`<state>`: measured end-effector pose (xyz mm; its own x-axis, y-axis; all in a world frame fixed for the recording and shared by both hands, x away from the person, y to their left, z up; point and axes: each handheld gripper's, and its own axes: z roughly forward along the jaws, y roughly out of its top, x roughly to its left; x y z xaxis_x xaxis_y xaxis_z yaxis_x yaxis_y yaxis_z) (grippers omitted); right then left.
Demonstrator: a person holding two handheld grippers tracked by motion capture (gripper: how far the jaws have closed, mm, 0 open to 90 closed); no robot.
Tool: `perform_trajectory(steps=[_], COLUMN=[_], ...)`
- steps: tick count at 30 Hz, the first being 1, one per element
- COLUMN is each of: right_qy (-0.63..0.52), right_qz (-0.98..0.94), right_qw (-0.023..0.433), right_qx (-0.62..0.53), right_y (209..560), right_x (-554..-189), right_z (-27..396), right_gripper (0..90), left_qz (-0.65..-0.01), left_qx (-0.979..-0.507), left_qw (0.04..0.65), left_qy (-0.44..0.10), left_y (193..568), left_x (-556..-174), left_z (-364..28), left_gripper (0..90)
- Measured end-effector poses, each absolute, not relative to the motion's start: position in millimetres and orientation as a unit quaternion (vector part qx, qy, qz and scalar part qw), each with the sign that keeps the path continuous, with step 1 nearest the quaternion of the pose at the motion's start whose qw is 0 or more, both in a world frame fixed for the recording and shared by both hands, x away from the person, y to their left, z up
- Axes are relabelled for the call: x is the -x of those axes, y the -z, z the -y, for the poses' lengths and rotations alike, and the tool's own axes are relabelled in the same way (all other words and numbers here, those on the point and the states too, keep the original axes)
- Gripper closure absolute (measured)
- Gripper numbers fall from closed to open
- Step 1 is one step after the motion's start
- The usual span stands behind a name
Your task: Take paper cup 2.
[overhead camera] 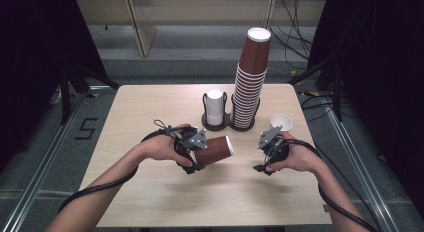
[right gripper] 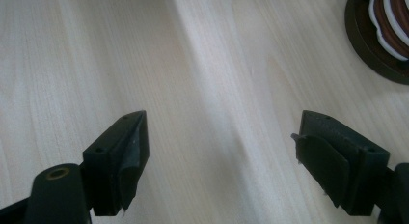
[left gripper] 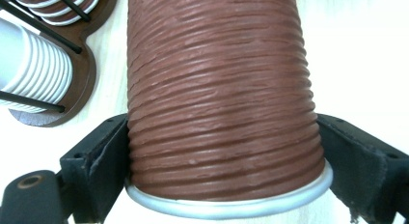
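My left gripper (overhead camera: 200,153) is shut on a brown ribbed paper cup (overhead camera: 216,150), which lies on its side just above the table with its white rim to the right. In the left gripper view the cup (left gripper: 219,98) fills the gap and both pads (left gripper: 111,151) press on its sides near the rim. My right gripper (overhead camera: 264,154) hovers a little to the right of the cup. In the right gripper view its jaws stand open (right gripper: 222,151) over bare wood, with nothing between them.
A dark two-slot cup holder (overhead camera: 227,124) stands at the table's (overhead camera: 150,192) back middle, with a short stack of white cups (overhead camera: 215,106) and a tall leaning stack of brown cups (overhead camera: 251,77). A small white cup (overhead camera: 281,122) sits at the right, near my right hand.
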<state>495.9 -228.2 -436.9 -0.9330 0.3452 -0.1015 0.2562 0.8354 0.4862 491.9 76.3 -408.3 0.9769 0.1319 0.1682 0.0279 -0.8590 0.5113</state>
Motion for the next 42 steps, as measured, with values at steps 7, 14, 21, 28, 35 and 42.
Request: perform_trajectory(steps=[7,14,21,28,35,42], right_qy=[-0.240,-0.239,-0.243,-0.248,-0.259,-0.269], right_qz=[-0.956,-0.959,-0.960,-0.960,-0.959,-0.958], right_qw=[0.089,0.080,0.079,0.067,0.061,0.052], right_qx=[-0.147,-0.131,-0.114,-0.115,-0.098,-0.087], right_y=[434.3,434.3,433.6,431.6,428.5,426.8], right_x=[-495.7,-495.8,-496.0,-495.0,-495.6,-495.1], right_z=[222.0,213.9,206.2,198.3,190.4,181.5], right_gripper=[20.1,20.1,20.1,20.2,20.2,17.8], left_qz=[-0.016,0.006,0.010,0.017,0.021,0.030], left_qx=[-0.969,-0.976,-0.978,-0.980,-0.981,-0.981], left_qw=[0.229,0.196,0.185,0.177,0.172,0.167], left_qy=[-0.095,-0.096,-0.096,-0.093,-0.091,-0.093], left_y=[407.2,406.6,406.0,404.3,405.0,404.9], left_x=[-491.0,-491.0,-491.6,-491.5,-491.0,-490.6], left_z=[-74.0,-71.5,-69.7,-68.8,-67.4,-65.4], left_gripper=[10.5,10.5,10.3,10.4,10.4,10.3])
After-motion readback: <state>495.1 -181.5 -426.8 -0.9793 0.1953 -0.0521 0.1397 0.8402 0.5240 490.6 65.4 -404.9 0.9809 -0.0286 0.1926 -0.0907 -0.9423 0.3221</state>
